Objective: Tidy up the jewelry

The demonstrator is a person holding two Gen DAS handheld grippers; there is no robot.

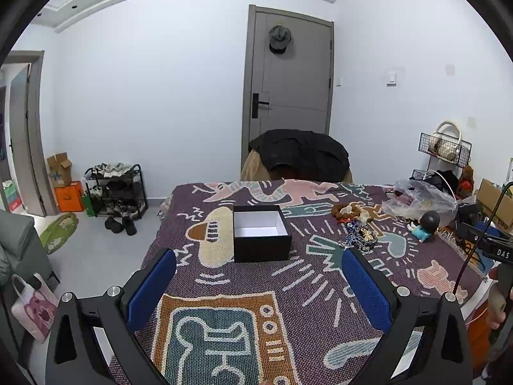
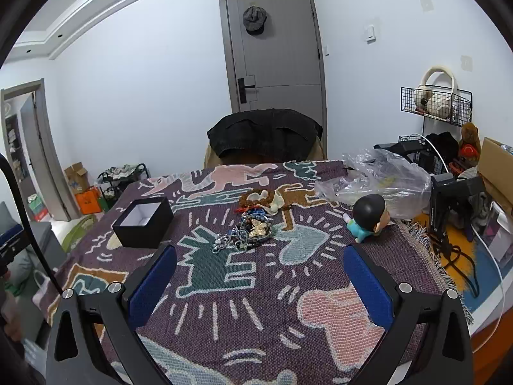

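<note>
A table draped in a patterned woven blanket (image 1: 314, 288) fills a white-walled room with a grey door (image 1: 288, 70). From the left wrist view, the left gripper (image 1: 259, 268) hovers with jaws spread and empty, facing an open black box (image 1: 261, 234); the jewelry pile (image 1: 360, 235) lies to the box's right, partly hidden by a blue finger pad. The right wrist view shows the right gripper (image 2: 259, 264) likewise released, the tangled jewelry in full just beyond it, a figurine (image 2: 368, 218) and a clear plastic bag (image 2: 381, 176) to the right.
</note>
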